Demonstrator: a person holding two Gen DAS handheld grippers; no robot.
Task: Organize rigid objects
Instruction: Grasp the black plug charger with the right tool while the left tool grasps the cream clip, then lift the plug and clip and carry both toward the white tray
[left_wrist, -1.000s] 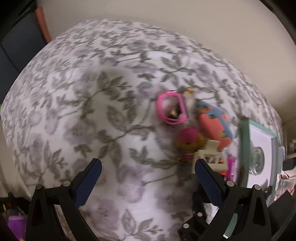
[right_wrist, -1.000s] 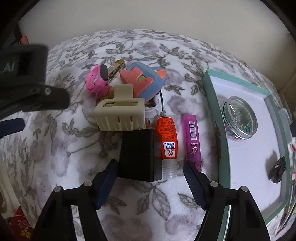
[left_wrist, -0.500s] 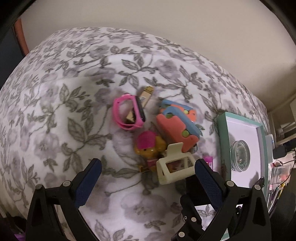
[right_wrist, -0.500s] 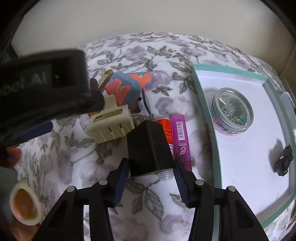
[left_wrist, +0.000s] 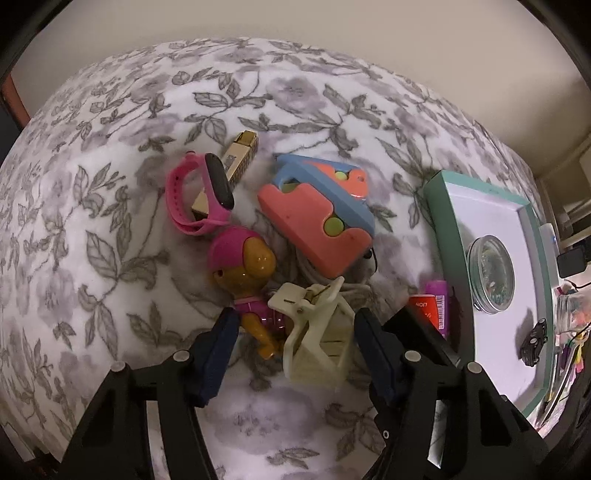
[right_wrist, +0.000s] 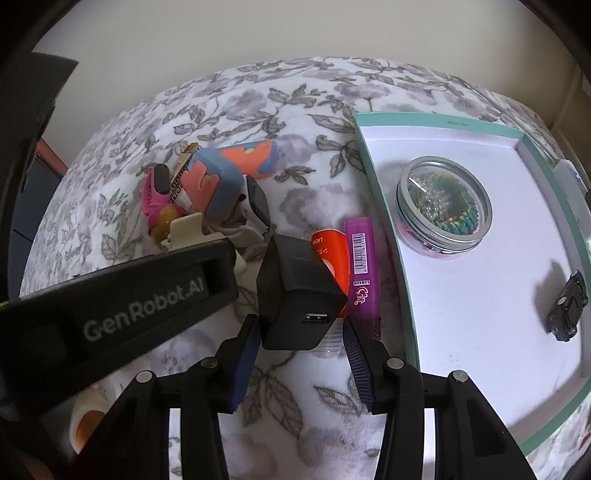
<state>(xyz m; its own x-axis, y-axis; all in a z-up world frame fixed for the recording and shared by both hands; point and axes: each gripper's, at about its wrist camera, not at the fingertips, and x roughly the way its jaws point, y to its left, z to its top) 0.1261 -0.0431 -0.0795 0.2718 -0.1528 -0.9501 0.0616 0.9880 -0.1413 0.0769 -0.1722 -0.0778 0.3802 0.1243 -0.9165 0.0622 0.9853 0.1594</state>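
right wrist | teal tray (right_wrist: 384, 206): round tin (right_wrist: 445, 205), black toy car (right_wrist: 567, 310) | right hand-held gripper (right_wrist: 301, 345) pinching black charger (right_wrist: 295, 295)

Both tongs point steeply down. The left tongs (left_wrist: 291, 354), black-framed with blue ribbed pads, have just been closing; a cream plastic claw clip (left_wrist: 317, 343) stands between the pads, the right one at its side, the left one clear of it. The right tongs (right_wrist: 301, 350) are clamped on a black cube-shaped USB charger (right_wrist: 295, 295), both pads pressing its sides.
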